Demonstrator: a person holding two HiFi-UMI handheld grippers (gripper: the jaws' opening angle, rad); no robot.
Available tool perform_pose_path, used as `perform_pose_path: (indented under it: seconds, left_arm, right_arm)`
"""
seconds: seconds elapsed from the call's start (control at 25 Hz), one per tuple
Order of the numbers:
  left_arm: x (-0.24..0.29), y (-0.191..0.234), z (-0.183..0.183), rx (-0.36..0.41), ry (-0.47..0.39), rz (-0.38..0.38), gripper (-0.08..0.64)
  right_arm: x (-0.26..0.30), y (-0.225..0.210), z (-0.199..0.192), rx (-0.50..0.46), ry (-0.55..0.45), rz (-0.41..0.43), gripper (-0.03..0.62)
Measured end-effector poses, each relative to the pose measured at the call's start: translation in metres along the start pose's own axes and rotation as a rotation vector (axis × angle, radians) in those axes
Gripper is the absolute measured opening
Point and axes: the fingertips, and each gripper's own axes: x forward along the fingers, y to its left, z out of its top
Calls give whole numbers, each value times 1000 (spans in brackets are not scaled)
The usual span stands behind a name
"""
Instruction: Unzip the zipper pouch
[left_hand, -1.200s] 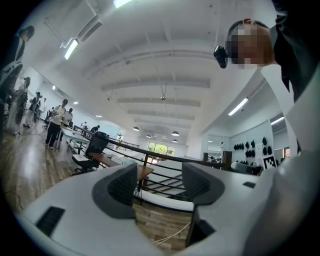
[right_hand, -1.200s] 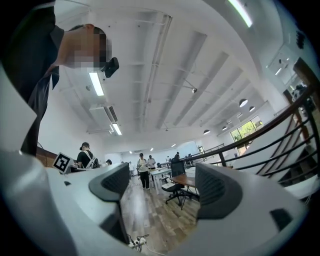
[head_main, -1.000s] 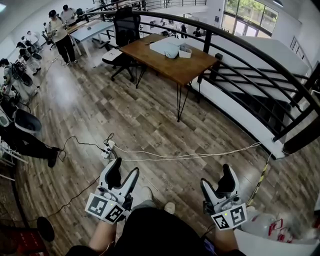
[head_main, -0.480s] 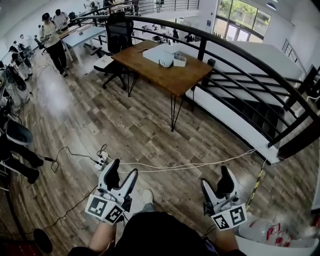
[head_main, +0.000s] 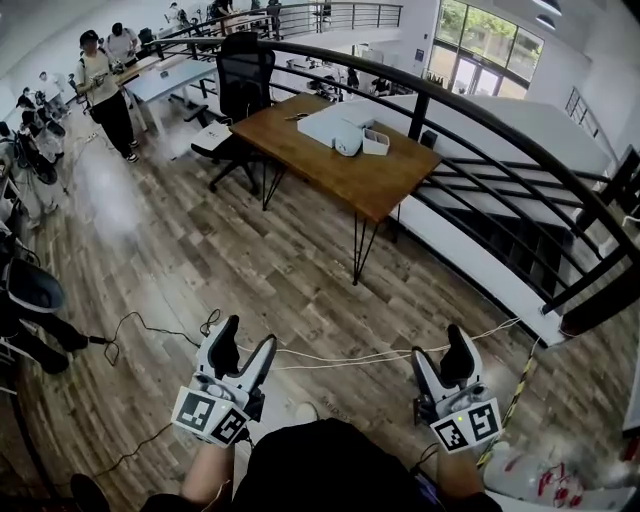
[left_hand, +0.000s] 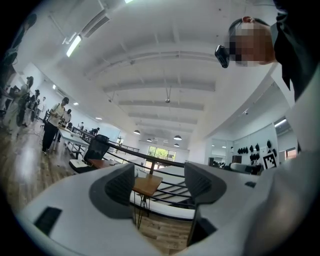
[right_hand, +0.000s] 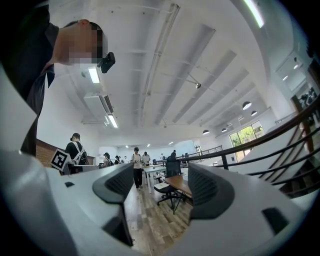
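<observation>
In the head view, the task did not seem to have begun: no zipper pouch could be recognised anywhere, so finding it, holding it and pulling its slider were all left to do. The left hand-held gripper (head_main: 248, 338) and the right hand-held gripper (head_main: 440, 352) were held low over the wooden floor (head_main: 180, 240), well apart from the desk (head_main: 390, 185) by the railing (head_main: 480, 110). At the far end of the desk lay a white thing (head_main: 335, 125), and just beside it stood a small open box (head_main: 375, 143); what it held was too small to tell, and the pouch may be there. A white bag (head_main: 530, 470) lay on the floor by the person's right side, its content hidden. In the left gripper view, the pads (left_hand: 120, 186) stood spread and were opening, with nothing between them, only the distant desk behind. In the right gripper view, the pads (right_hand: 121, 182) were also apart but closing, again with nothing between them.
</observation>
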Motion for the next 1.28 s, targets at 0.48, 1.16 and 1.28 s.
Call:
perform_pose_path:
  seconds: [0.48,1.16,1.28]
  left_arm:
    - [24,83,-2,-32,10,33,304]
    - [167,135,10,5,-19,119,304]
    - [200,141,16,14,-42,144,304]
  right_arm:
    - [77,2,-15,-4,23,-17,325]
    - [239,-99,-33,15,36,111,323]
    - [263,-124,-28,11,34,130,322]
